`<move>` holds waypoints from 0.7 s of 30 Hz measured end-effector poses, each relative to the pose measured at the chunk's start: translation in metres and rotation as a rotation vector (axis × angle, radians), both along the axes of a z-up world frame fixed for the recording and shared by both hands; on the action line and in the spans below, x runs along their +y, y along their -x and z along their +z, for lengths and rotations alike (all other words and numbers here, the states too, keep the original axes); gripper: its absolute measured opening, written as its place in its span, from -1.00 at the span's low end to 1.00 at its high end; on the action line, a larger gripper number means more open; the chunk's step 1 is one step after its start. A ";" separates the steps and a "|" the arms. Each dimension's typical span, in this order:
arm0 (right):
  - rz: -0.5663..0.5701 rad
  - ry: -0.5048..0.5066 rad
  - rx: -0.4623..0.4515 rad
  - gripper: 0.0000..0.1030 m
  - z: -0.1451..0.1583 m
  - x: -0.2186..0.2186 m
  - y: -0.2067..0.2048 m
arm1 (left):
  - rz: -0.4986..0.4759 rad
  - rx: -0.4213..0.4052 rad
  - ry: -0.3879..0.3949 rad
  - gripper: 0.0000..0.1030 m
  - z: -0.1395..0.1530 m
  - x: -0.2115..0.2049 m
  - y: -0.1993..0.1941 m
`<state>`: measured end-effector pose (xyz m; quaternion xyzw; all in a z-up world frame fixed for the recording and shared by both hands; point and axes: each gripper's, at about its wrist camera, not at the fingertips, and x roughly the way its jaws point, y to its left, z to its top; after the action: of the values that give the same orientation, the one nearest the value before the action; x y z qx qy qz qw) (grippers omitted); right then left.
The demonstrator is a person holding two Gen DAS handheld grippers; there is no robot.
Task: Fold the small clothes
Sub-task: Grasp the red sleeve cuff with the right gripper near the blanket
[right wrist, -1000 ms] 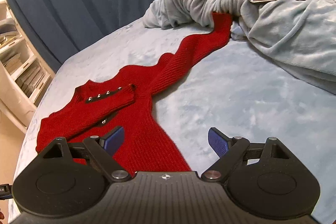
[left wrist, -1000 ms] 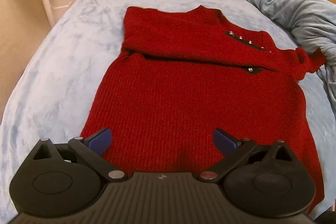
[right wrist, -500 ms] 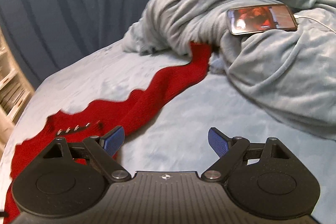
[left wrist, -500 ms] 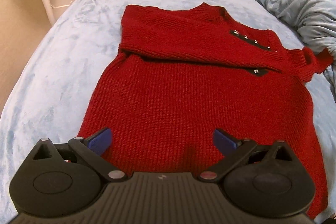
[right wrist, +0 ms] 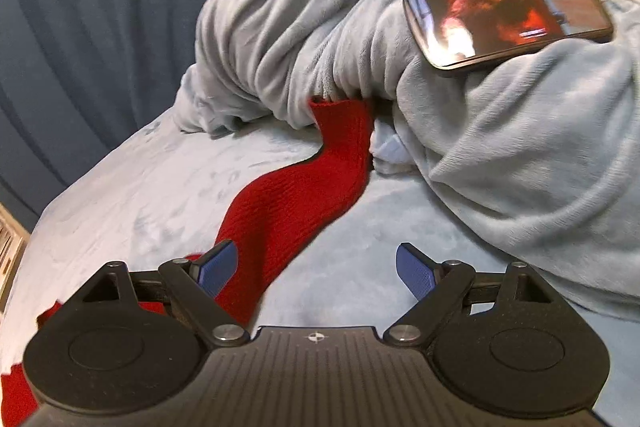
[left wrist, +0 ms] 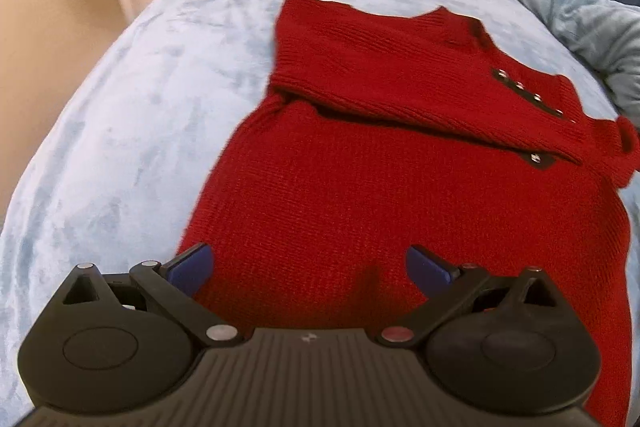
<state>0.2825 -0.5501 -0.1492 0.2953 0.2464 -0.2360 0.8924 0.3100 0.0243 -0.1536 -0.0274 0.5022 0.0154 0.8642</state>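
Pale blue bedding carries a red sweater, 1 sleeve folded across its chest. Left gripper hovers over the hem, fingers spread, pinching nothing. Right gripper hangs fingers spread over the other sleeve, whose cuff meets a rumpled blanket bearing a phone.
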 end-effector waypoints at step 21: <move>-0.185 -0.117 0.088 0.77 -0.076 -0.064 -0.101 | 0.016 0.047 -0.023 0.99 -0.023 0.007 -0.016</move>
<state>0.3837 -0.6142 -0.2248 0.3577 0.2705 -0.3155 0.8363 0.3261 0.0309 -0.1768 -0.0209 0.5220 0.0287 0.8522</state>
